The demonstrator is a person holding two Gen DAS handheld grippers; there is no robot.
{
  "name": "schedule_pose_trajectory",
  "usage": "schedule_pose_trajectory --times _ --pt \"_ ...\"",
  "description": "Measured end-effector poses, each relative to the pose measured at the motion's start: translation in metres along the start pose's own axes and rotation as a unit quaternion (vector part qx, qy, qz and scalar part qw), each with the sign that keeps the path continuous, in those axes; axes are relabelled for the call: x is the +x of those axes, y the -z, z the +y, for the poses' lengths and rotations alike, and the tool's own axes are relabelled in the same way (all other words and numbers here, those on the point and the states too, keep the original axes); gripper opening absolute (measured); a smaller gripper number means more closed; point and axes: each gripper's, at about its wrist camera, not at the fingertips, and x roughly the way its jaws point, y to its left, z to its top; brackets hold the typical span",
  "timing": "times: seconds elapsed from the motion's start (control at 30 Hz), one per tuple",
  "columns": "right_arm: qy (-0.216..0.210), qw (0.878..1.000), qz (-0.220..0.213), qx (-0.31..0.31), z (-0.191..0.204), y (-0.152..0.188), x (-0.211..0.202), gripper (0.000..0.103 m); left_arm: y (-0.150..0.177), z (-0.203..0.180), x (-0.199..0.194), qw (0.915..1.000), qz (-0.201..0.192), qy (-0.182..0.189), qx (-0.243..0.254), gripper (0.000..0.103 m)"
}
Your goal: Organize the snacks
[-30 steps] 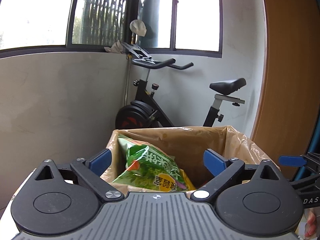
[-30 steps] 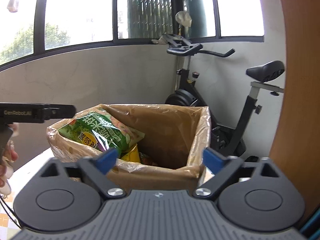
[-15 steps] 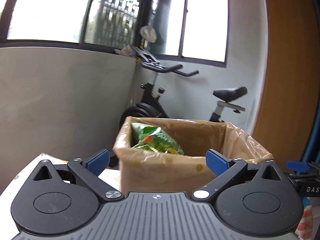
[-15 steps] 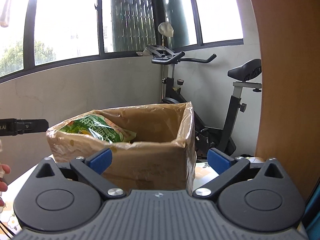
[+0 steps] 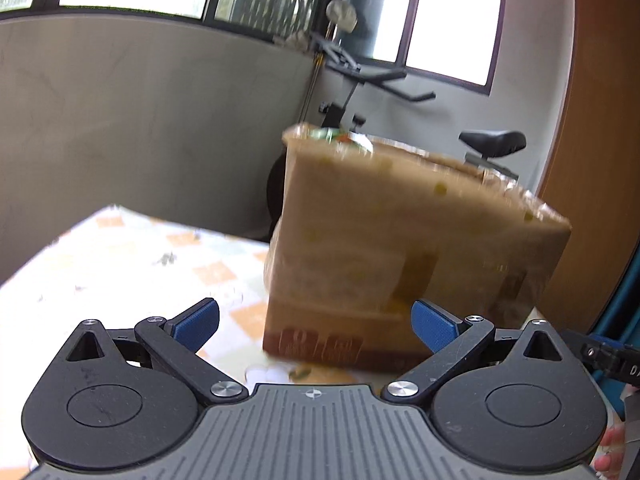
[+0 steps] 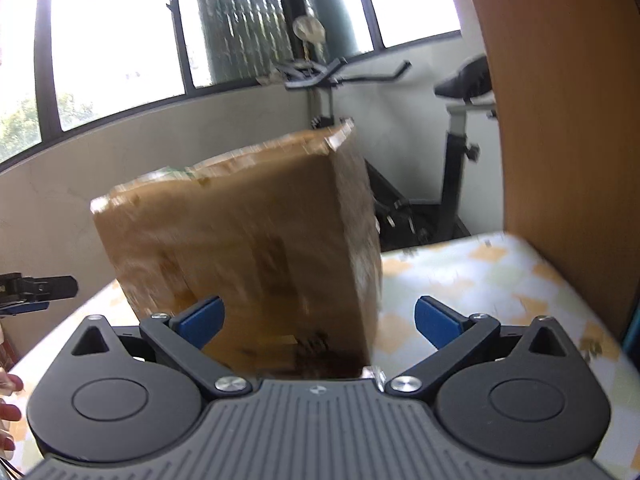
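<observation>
A brown cardboard box [image 5: 400,248] lined with a plastic bag stands on the patterned table [image 5: 132,264]. A sliver of the green snack bag [image 5: 340,137] shows above its rim. In the right wrist view the box [image 6: 240,248] fills the middle and the green bag [image 6: 172,171] barely peeks over the top. My left gripper [image 5: 316,326] is open and empty, low in front of the box's near side. My right gripper [image 6: 318,322] is open and empty, close to the box's near right corner. Both views are blurred.
An exercise bike [image 5: 360,80] stands behind the box against the grey wall under windows. A wooden panel [image 6: 560,100] rises on the right. The other gripper's tip shows at the left edge of the right wrist view [image 6: 36,288] and at the right edge of the left wrist view [image 5: 612,354].
Both grippers have dropped and pulled back from above the box's opening to low in front of its side. The inside of the box is now out of sight. Both stayed open.
</observation>
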Motion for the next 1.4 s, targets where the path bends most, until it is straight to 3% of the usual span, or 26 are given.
schedule_pose_trajectory --times 0.2,0.33,0.77,1.07,1.17,1.23,1.4 --pt "0.019 0.997 0.071 -0.024 -0.008 0.028 0.016 0.103 0.018 0.004 0.01 0.9993 0.033 0.009 -0.015 0.103" --pt "0.009 0.993 0.105 -0.051 -0.004 0.044 0.031 0.098 0.032 0.004 0.014 0.9986 0.05 0.011 -0.012 0.103" --pt "0.018 0.989 0.134 -0.052 0.003 0.057 0.08 0.081 0.051 0.001 0.032 0.9965 0.081 0.015 -0.008 0.103" --pt "0.024 0.988 0.134 -0.068 0.005 0.064 0.085 0.074 0.061 -0.008 0.054 0.9925 0.12 0.015 0.021 0.102" --pt "0.026 0.988 0.134 -0.069 0.005 0.065 0.085 0.074 0.066 -0.012 0.061 0.9909 0.128 0.026 0.035 0.095" --pt "0.028 0.988 0.134 -0.073 0.006 0.065 0.085 0.073 0.068 -0.016 0.066 0.9892 0.134 0.034 0.05 0.084" --pt "0.02 0.988 0.131 -0.075 0.007 0.066 0.084 0.067 0.072 -0.027 0.08 0.9834 0.145 0.059 0.092 0.073"
